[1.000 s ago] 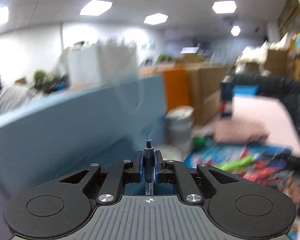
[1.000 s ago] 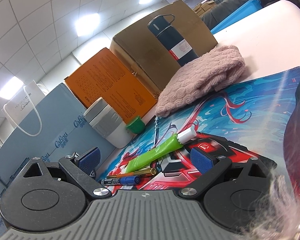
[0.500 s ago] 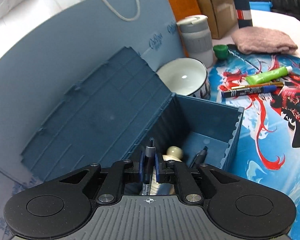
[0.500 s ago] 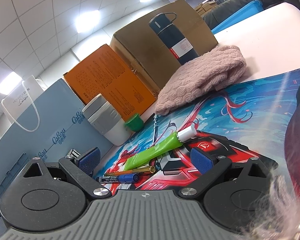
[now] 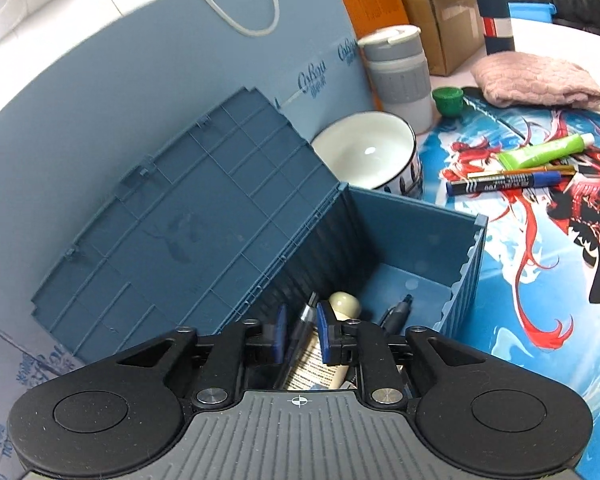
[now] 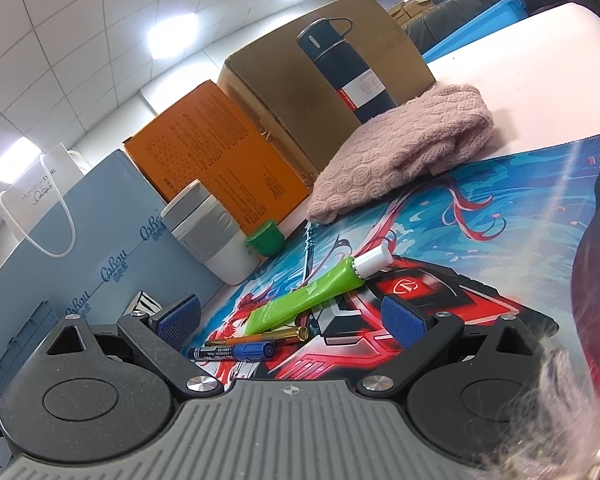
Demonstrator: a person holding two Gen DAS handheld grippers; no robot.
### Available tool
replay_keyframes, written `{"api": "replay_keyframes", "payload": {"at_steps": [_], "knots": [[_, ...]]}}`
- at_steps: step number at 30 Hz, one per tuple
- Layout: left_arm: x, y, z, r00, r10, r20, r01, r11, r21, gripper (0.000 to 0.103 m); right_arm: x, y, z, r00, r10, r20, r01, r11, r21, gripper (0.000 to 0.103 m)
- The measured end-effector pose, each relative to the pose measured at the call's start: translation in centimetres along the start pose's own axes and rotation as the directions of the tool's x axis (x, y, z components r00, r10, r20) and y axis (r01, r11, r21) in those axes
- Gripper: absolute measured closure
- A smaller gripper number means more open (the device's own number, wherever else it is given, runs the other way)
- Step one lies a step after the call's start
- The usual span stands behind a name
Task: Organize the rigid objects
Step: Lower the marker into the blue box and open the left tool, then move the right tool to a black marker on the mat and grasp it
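Observation:
My left gripper point(image 5: 301, 334) hangs over the open blue storage box point(image 5: 416, 220), whose lid point(image 5: 188, 232) leans back to the left. Its jaws are opening. A dark pen point(image 5: 302, 322) leans loose between the blue pads, and neither pad presses on it. A cream-capped tube point(image 5: 343, 304) and another pen point(image 5: 396, 313) lie inside the box. On the colourful mat point(image 6: 480, 216) lie a green tube point(image 6: 312, 296), a blue marker point(image 6: 236, 350) and a gold pen point(image 6: 268, 335). My right gripper point(image 6: 290, 316) stands wide open just in front of them, holding nothing.
A white bowl point(image 5: 368, 152), a grey and white cup point(image 5: 400, 68) and a green cap point(image 5: 448, 100) stand behind the box. A pink knitted cloth point(image 6: 400, 160), a dark flask point(image 6: 348, 68), an orange box point(image 6: 220, 152) and a blue paper bag point(image 5: 140, 80) line the back.
My left gripper has tipped downward and sunk over the box, and its pads have parted from the pen. The right gripper has stayed still.

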State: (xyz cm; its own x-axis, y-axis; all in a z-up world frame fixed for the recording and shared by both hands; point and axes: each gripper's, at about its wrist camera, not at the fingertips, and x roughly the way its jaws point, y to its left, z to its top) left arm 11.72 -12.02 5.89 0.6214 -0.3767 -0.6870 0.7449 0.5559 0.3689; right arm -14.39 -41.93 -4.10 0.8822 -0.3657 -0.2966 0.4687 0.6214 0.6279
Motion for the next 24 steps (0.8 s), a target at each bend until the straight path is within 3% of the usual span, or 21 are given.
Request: {"api": "replay_keyframes", "payload": {"at_steps": [2, 7, 11, 17, 24], "knots": [[-0.8, -0.2, 0.0, 1.000, 0.017, 0.021, -0.017, 1.000, -0.011, 0.065, 0.1, 0.0, 0.0, 1.000, -0.006, -0.005, 0.006, 1.000, -0.004, 0.006], [-3.1, -0.5, -0.4, 0.994, 0.034, 0.106, -0.026, 0.997, -0.075, 0.047, 0.2, 0.1, 0.0, 1.000, -0.024, -0.010, 0.024, 1.000, -0.008, 0.006], [-5.6, -0.9, -1.1, 0.976, 0.056, 0.210, -0.018, 0.984, -0.179, 0.029, 0.5, 0.3, 0.0, 0.999, -0.037, -0.038, 0.037, 0.999, -0.018, 0.006], [-8.2, -1.4, -2.9, 0.946, 0.069, 0.318, 0.038, 0.946, -0.321, 0.019, 1.0, 1.2, 0.3, 0.993, -0.049, -0.107, 0.046, 0.998, -0.035, 0.006], [-8.8, -1.8, -3.9, 0.925, 0.077, 0.372, 0.107, 0.886, -0.450, 0.009, 1.5, 2.6, 1.0, 0.983, -0.050, -0.178, 0.048, 0.999, -0.019, 0.006]]}}
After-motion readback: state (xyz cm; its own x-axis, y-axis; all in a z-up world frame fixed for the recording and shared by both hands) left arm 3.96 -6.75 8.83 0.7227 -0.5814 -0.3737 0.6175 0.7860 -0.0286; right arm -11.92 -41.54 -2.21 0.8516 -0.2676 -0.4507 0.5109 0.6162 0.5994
